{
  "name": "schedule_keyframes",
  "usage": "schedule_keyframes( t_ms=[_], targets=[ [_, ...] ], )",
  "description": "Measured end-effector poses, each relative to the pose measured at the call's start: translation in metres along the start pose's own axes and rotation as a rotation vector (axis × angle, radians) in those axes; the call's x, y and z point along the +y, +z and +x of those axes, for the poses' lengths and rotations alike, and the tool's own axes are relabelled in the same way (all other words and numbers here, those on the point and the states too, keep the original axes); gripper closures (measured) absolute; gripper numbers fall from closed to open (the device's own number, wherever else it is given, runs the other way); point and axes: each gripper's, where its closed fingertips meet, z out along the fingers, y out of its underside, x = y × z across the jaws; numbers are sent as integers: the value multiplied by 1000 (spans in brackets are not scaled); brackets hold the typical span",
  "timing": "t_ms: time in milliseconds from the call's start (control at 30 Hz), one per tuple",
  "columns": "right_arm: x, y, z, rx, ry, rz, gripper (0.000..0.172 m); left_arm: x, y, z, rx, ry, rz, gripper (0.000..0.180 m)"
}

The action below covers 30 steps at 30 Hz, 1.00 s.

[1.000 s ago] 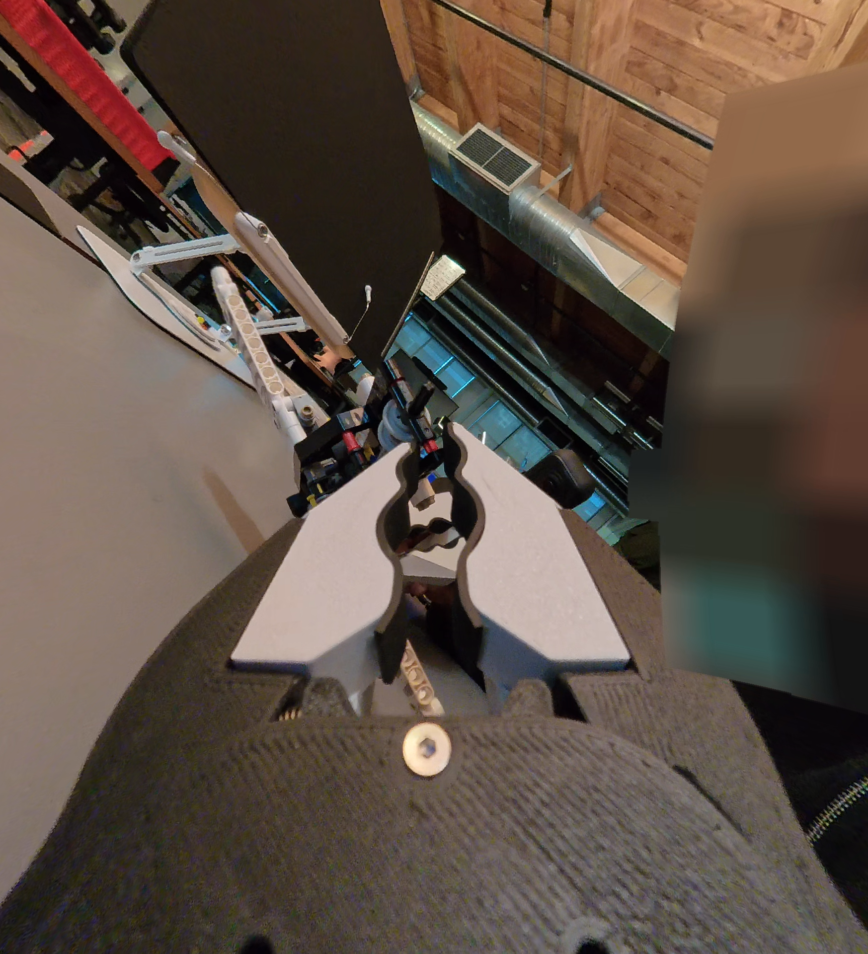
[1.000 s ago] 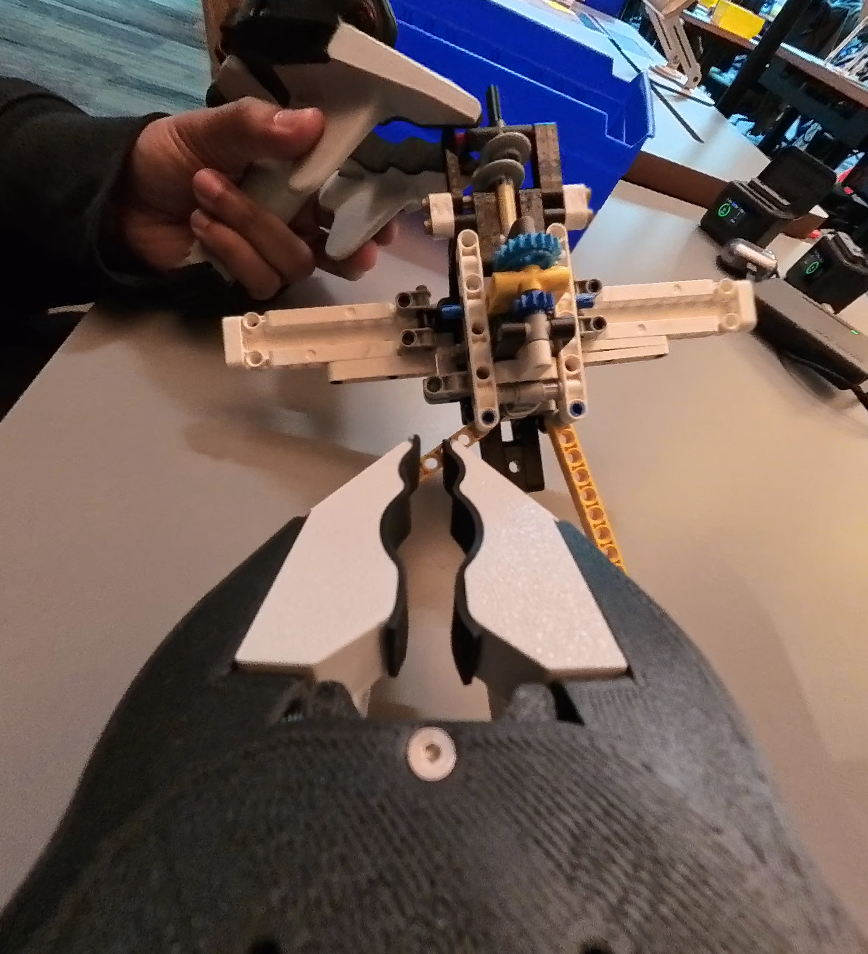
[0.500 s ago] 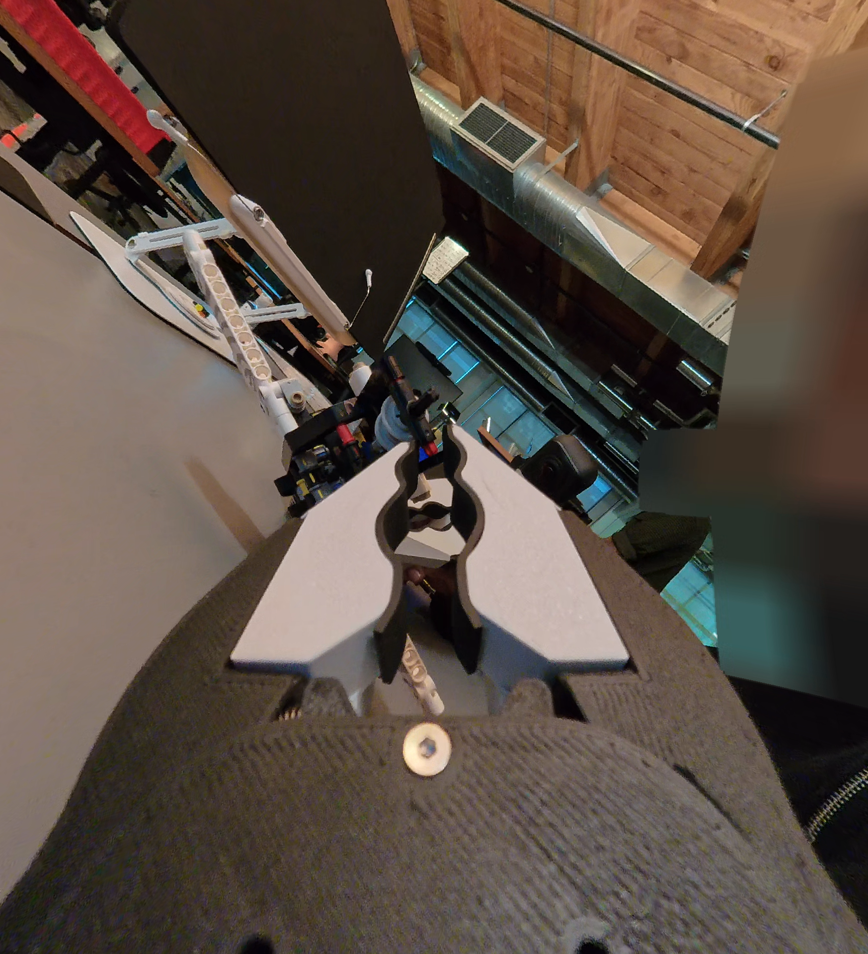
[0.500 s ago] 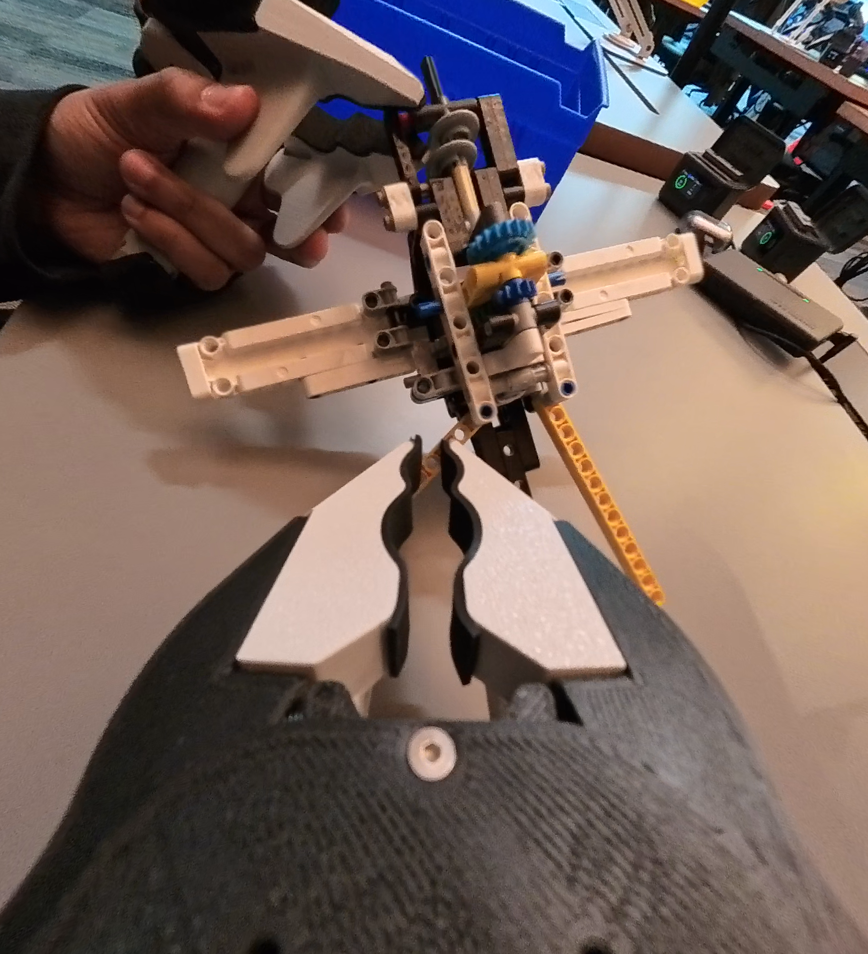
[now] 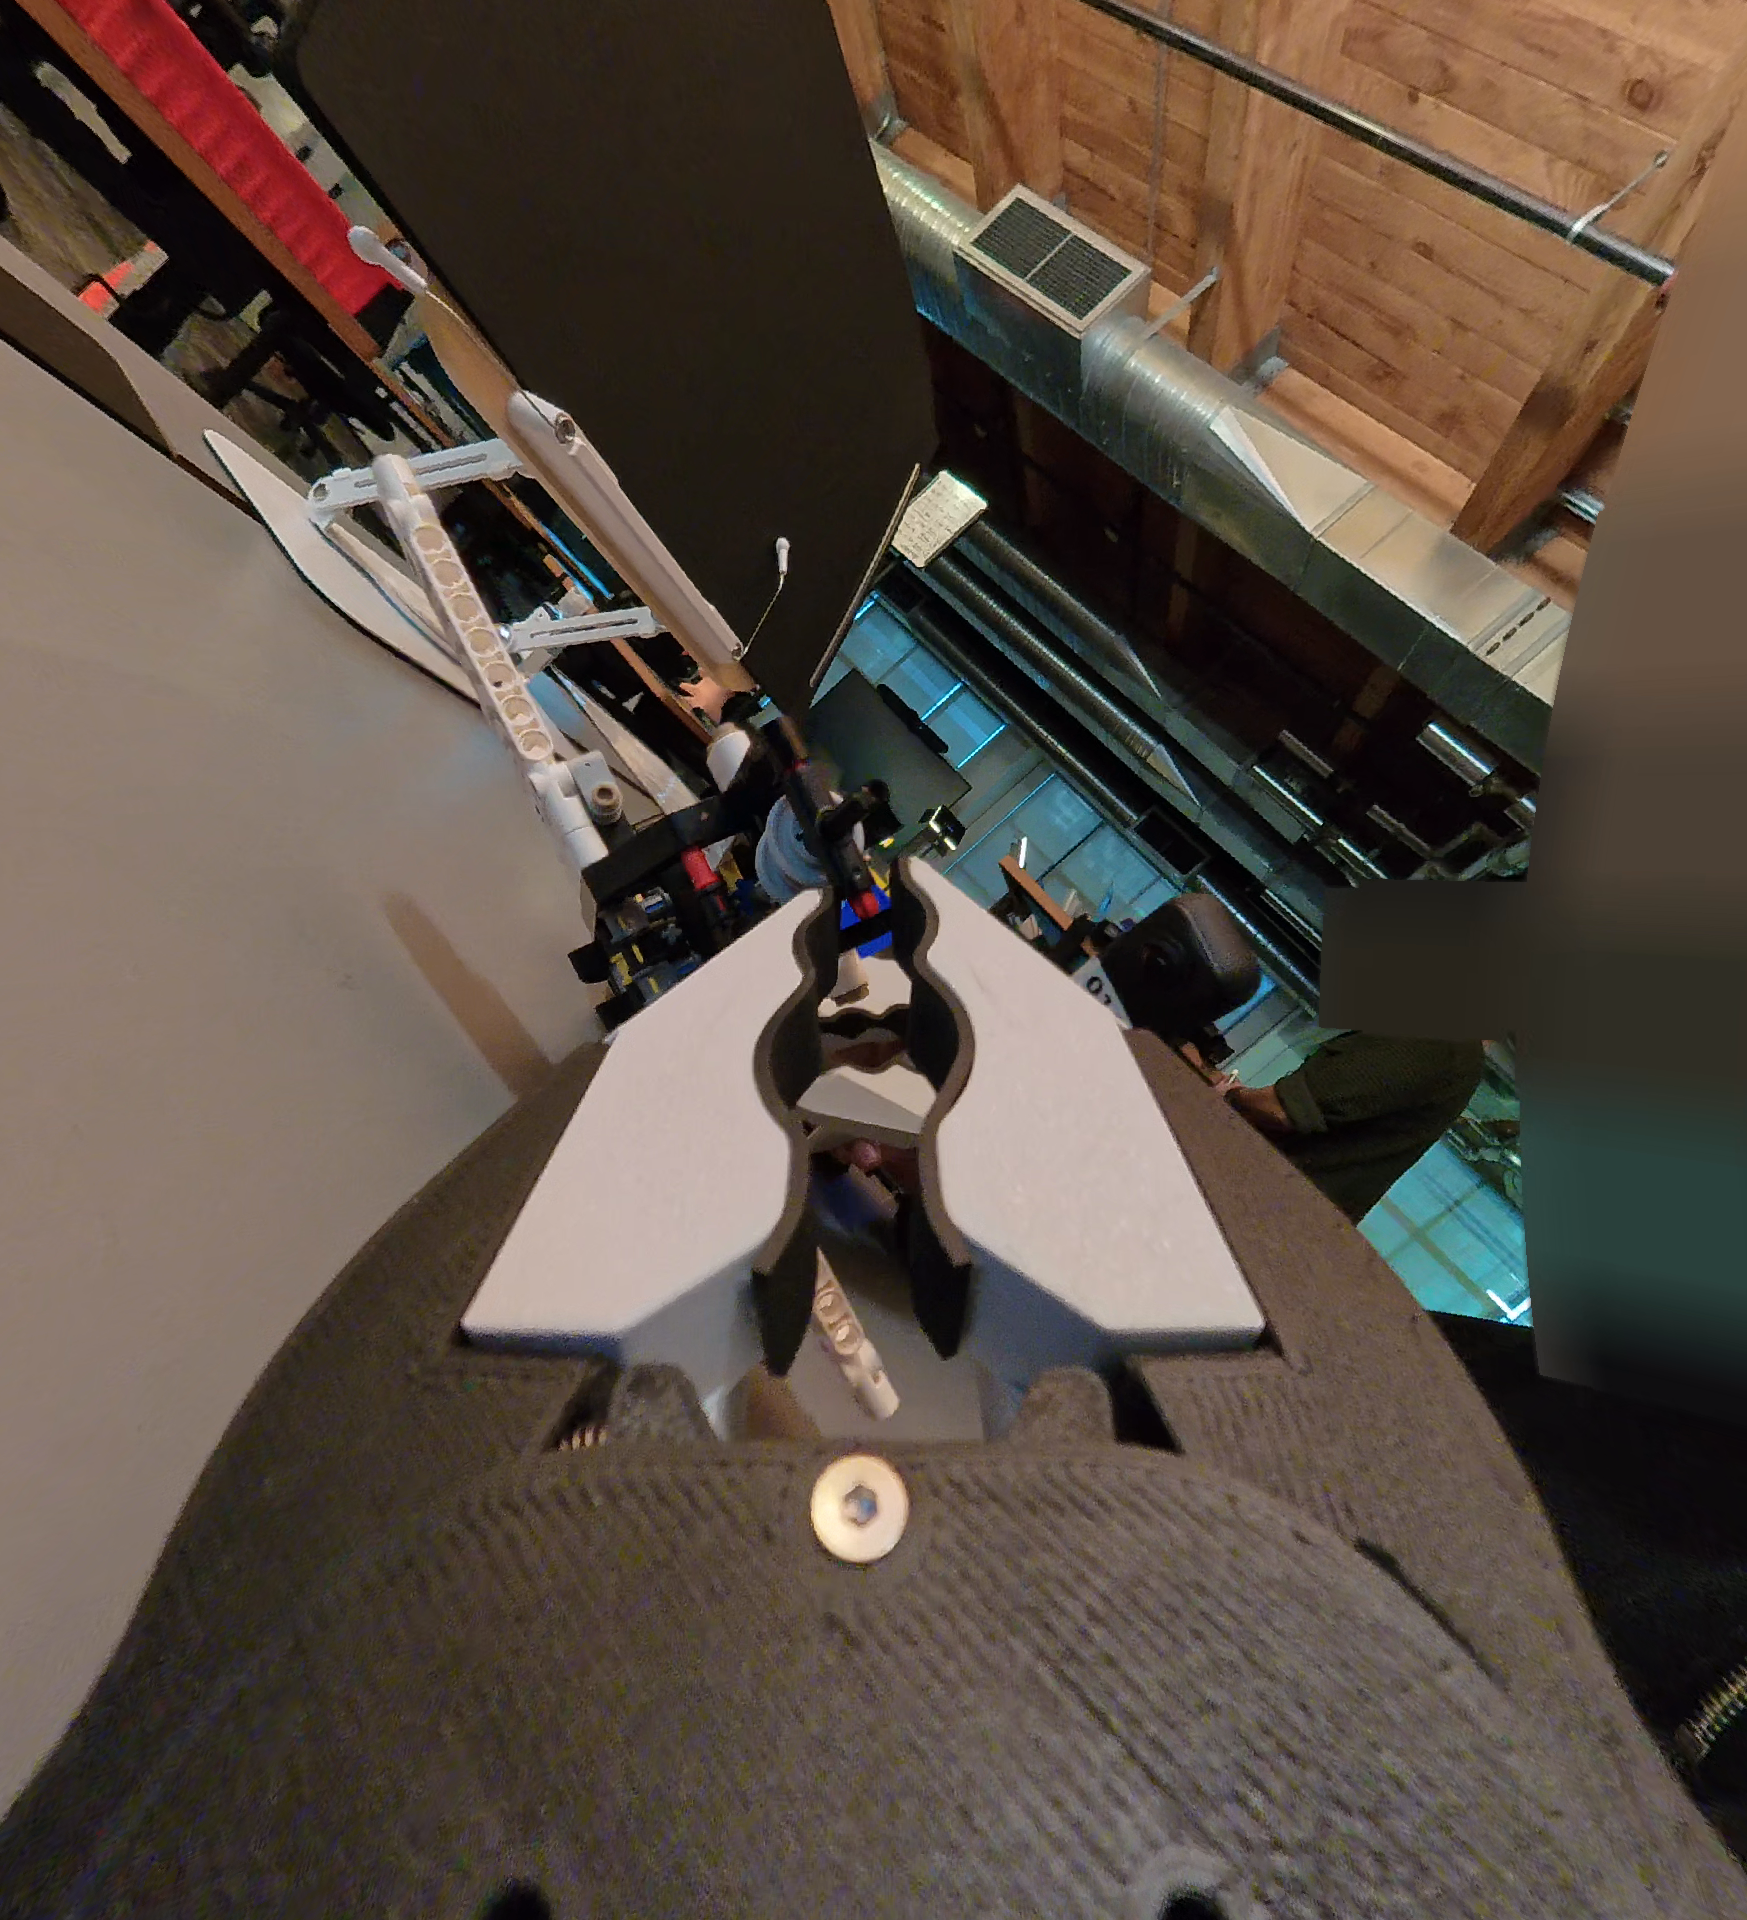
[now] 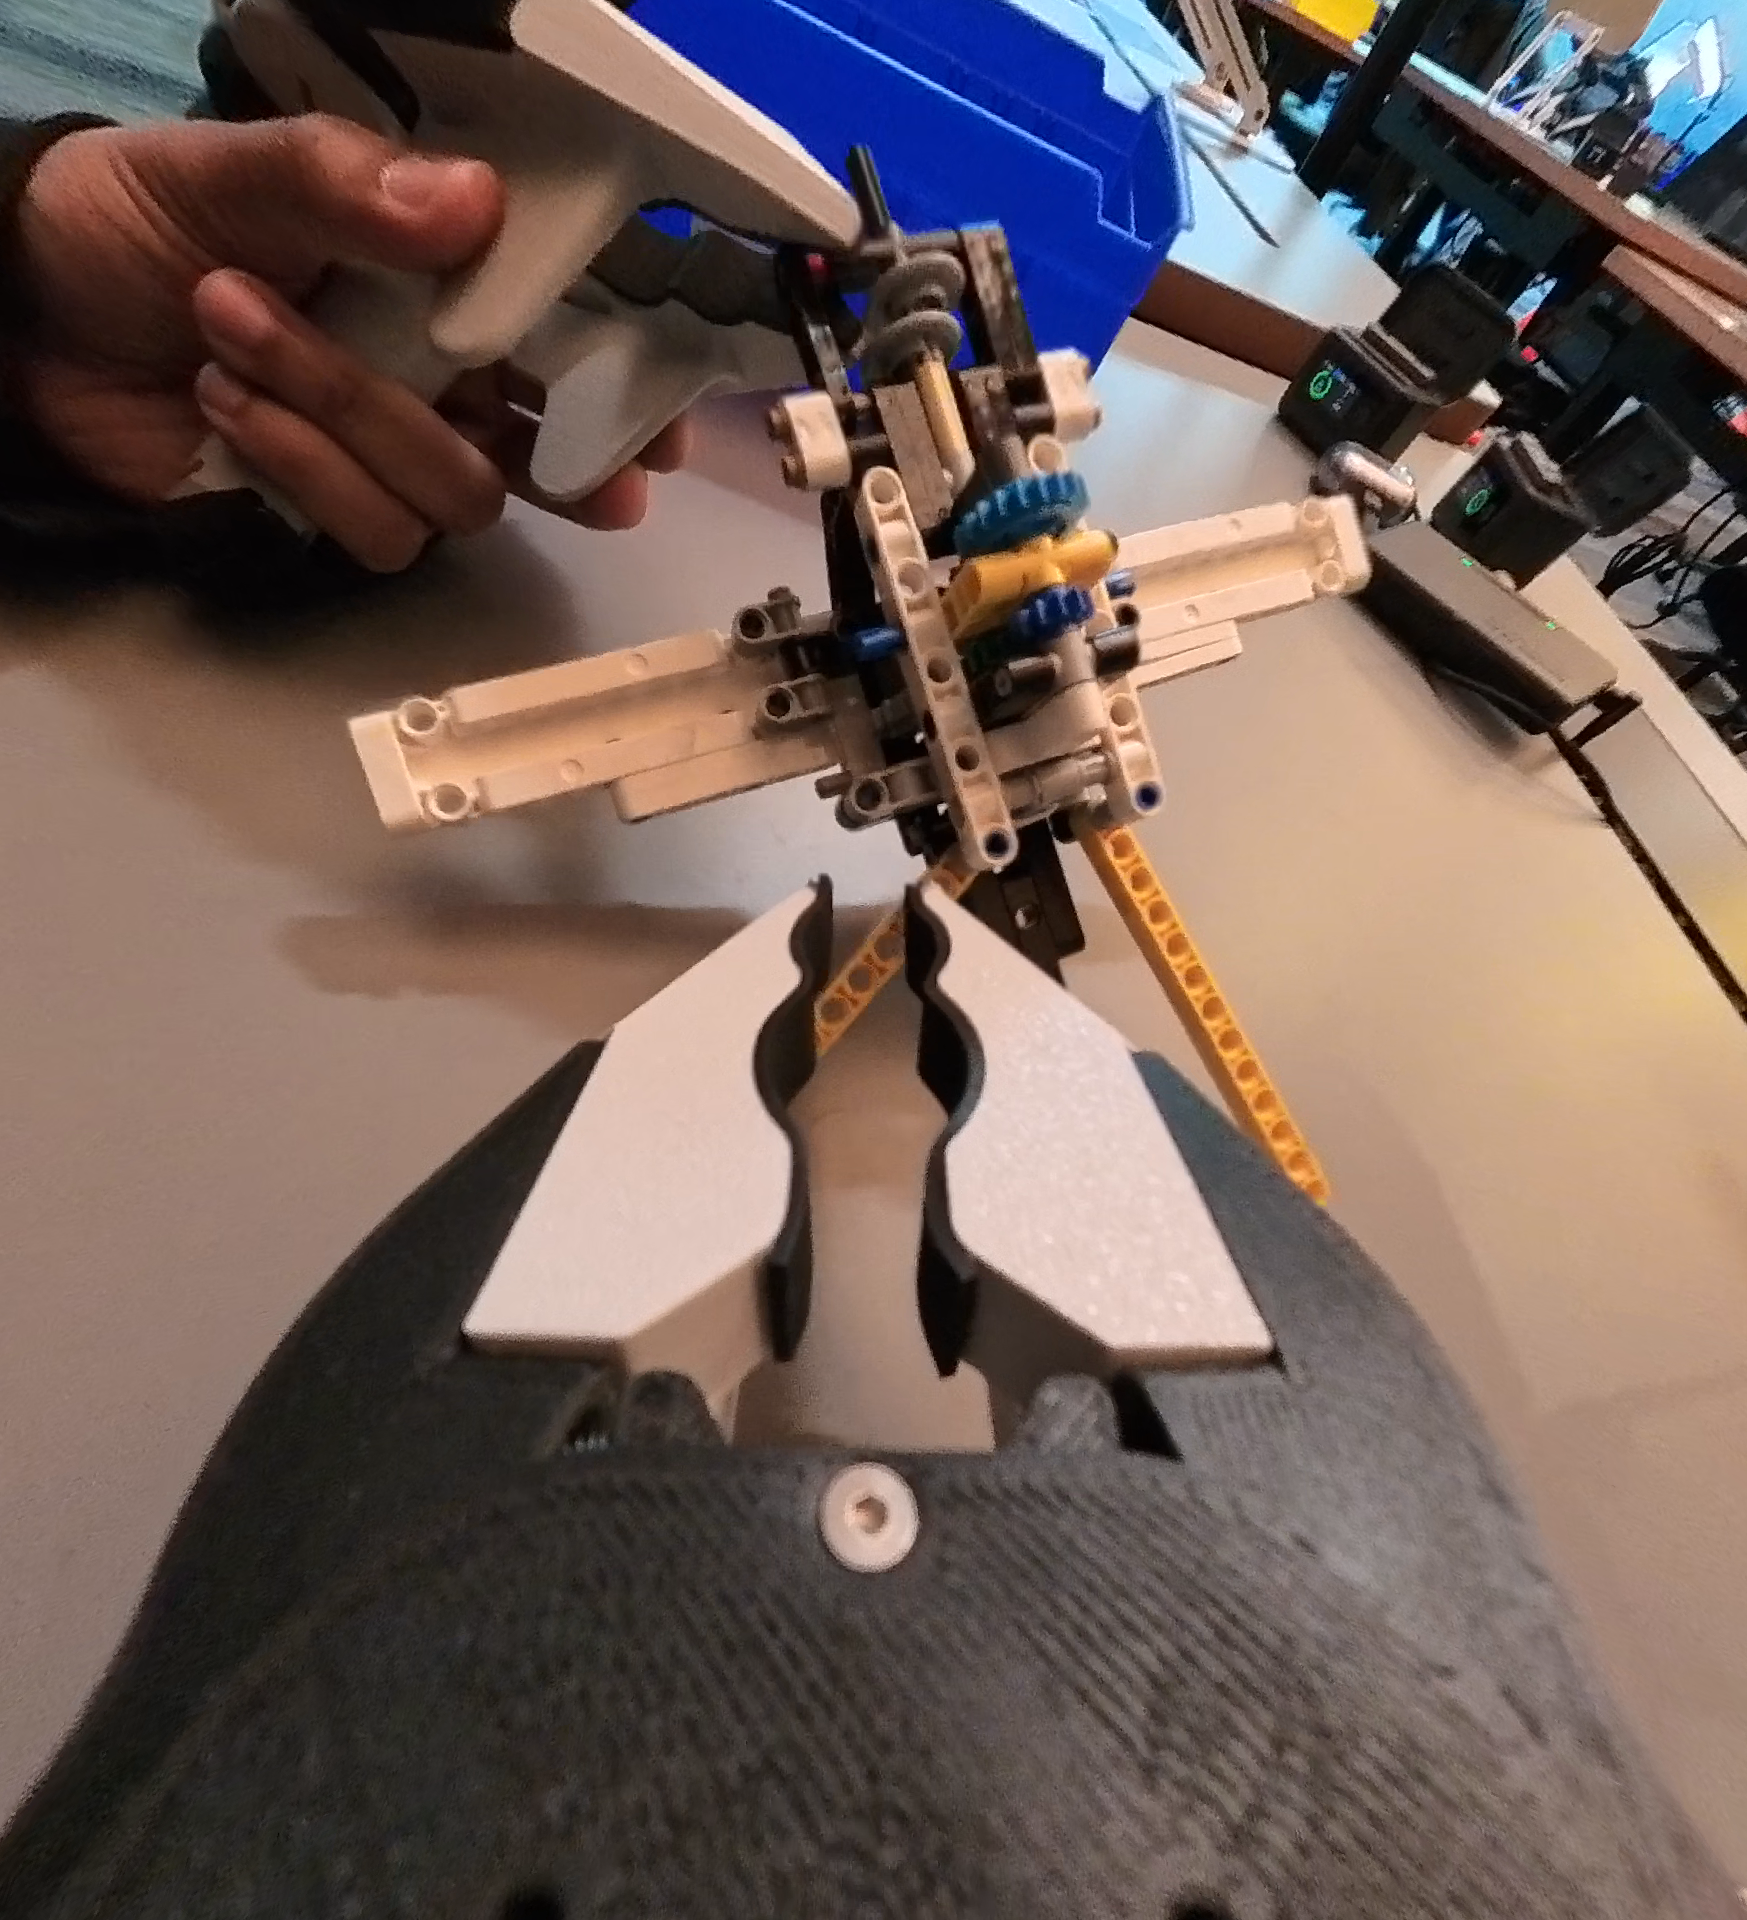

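Black axle (image 5: 827, 831) in left gripper (image 5: 864, 894)

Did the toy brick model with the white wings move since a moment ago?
Yes. The brick model has tipped: against the blue bin and table, its left wing dropped, its right wing rose, with the left gripper gripping its top.

Hidden, cropped and blurred parts

A mosaic patch (image 5: 1669, 727) hides a person's head; the blue bin (image 6: 952, 114) runs past the top edge; the right wrist view is motion-blurred.
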Motion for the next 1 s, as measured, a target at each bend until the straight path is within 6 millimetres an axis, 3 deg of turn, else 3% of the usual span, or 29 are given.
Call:
schedule_keyframes(
  t_ms=[167, 333, 600, 1000],
  targets=[
    [-4, 5, -9, -14, -13, -3, 158, 4, 3, -1, -31, 46, -21, 174],
    [-2, 8, -6, 6, 27, -22, 162, 5, 3, -1, -33, 45, -27, 174],
    [-5, 3, 11, 16, 278, 20, 157, 17, 8, 3, -47, 127, -92, 173],
    [-5, 1, 13, -37, 448, 35, 161, 18, 9, 3, -38, 123, -98, 174]
  ],
)
